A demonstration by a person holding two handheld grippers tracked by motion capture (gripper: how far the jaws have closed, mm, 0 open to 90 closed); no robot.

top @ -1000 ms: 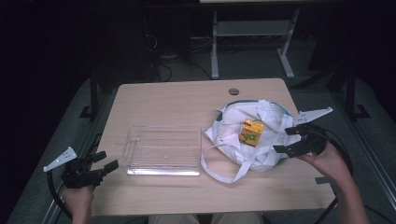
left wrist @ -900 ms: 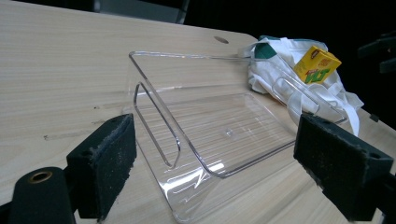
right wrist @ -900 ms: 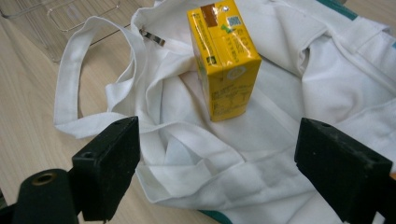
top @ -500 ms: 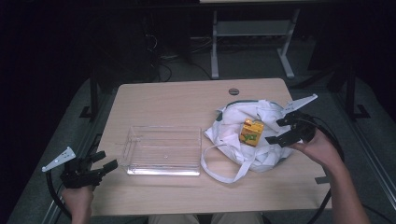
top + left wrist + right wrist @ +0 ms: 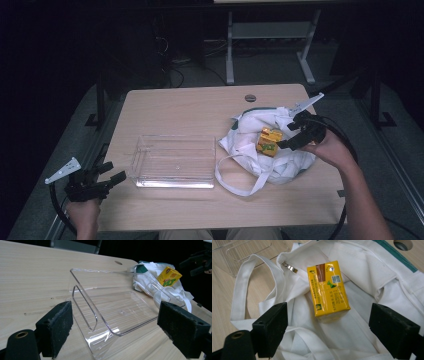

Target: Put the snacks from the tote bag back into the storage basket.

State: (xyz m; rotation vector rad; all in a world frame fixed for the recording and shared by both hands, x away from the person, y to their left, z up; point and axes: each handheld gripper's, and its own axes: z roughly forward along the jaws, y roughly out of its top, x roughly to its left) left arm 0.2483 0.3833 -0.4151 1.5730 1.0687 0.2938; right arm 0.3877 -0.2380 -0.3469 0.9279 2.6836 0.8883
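Bare surface [image 5: 185,107] is seen behind the clear plastic tray [image 5: 172,161], and a bare strip is left in front of it. To the tray's right, the way is blocked by a crumpled white tote bag [image 5: 250,150], whose strap loops lie just beside the tray wall. A yellow drink carton [image 5: 327,292] lies exposed on top of the bag, with open space on both its long sides. The tray's interior is unoccupied.
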